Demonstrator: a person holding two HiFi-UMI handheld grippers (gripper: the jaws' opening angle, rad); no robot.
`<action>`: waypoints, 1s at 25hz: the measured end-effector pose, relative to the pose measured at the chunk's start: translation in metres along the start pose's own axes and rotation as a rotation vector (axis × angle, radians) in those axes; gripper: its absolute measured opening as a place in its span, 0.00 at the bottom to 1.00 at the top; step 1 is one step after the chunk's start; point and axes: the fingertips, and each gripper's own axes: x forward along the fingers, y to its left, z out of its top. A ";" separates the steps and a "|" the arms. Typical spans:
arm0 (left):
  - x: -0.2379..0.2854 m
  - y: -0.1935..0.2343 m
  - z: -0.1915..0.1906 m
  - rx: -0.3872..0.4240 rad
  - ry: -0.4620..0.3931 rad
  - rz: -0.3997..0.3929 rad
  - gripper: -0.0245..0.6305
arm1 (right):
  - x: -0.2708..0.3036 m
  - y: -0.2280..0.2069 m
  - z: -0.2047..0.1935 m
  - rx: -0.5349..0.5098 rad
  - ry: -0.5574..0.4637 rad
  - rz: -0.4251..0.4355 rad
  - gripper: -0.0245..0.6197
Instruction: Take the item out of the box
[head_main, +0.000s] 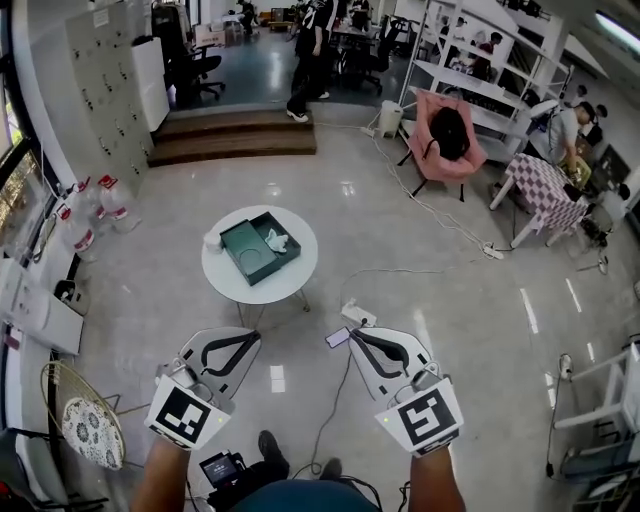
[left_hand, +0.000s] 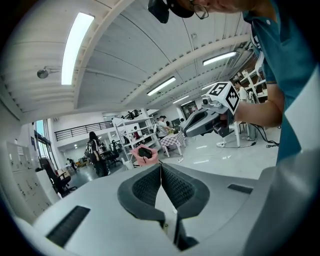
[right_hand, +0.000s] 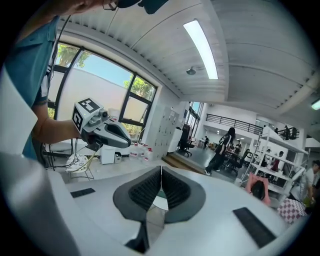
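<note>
while both tools hang over the glossy floor well short of anything to grasp, the task looks to be at its very start: nothing has been lifted, and the approach, the grasp and the lift out are all left to do. the left tool (head_main: 246, 340) is clenched, its ribbed dark pads meeting along one line with nothing between them, and the right tool (head_main: 356, 336) is clenched the same way and also empty. ahead of both tips, roughly midway between the lines they point along, stands a round white tabletop (head_main: 290, 288), and on it lies the open dark green rectangular box (head_main: 233, 262), set at a slant to the tools. the crumpled white item (head_main: 277, 240) sits inside the box, in the part farther from the tools and more to the right tool's side. the nearer part shows only a round recess (head_main: 255, 263) that looks empty. just beside the box, beyond the left tool, a small white cup-like thing (head_main: 212, 242) stands on the tabletop; what it is i cannot tell. as i judge it, the right tool has the more direct line to the item.
</note>
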 end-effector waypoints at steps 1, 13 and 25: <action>0.002 0.009 -0.006 0.000 -0.001 -0.007 0.07 | 0.011 -0.002 0.001 0.001 0.005 -0.006 0.10; -0.011 0.113 -0.056 -0.012 -0.047 -0.047 0.07 | 0.114 0.001 0.044 -0.010 0.042 -0.052 0.10; -0.014 0.153 -0.084 -0.054 -0.002 0.048 0.07 | 0.166 -0.022 0.050 -0.039 0.018 0.024 0.10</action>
